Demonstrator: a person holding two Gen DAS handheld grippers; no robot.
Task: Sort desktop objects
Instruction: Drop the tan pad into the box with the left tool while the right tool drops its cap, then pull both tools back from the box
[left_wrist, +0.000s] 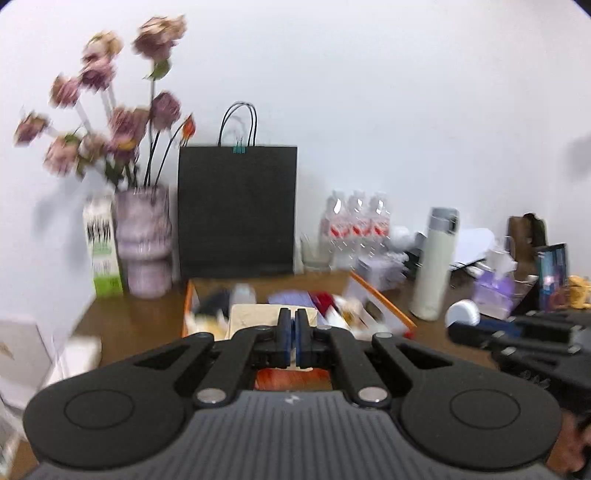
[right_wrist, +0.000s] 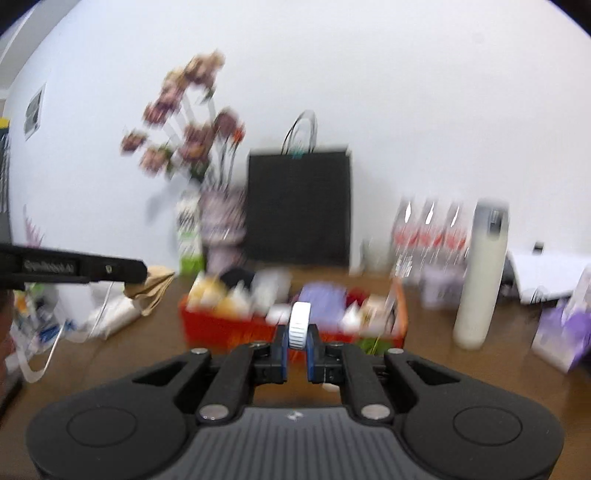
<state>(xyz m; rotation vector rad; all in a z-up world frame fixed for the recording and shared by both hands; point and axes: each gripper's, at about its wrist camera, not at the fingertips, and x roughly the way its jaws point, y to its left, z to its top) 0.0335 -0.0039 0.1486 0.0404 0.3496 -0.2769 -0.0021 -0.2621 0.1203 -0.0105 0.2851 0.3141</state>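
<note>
An orange tray full of small items stands on the brown desk; it also shows in the right wrist view. My left gripper is shut over the tray's near part, on a beige paper item that hangs from its tip in the right wrist view. My right gripper is shut on a white ribbed round lid, held in front of the tray. The right gripper and its lid show at the right of the left wrist view. Both views are blurred.
At the back stand a vase of dried flowers, a green-and-white carton, a black paper bag, water bottles and a white flask. Purple tissue packs lie at the right. White bags lie at the left.
</note>
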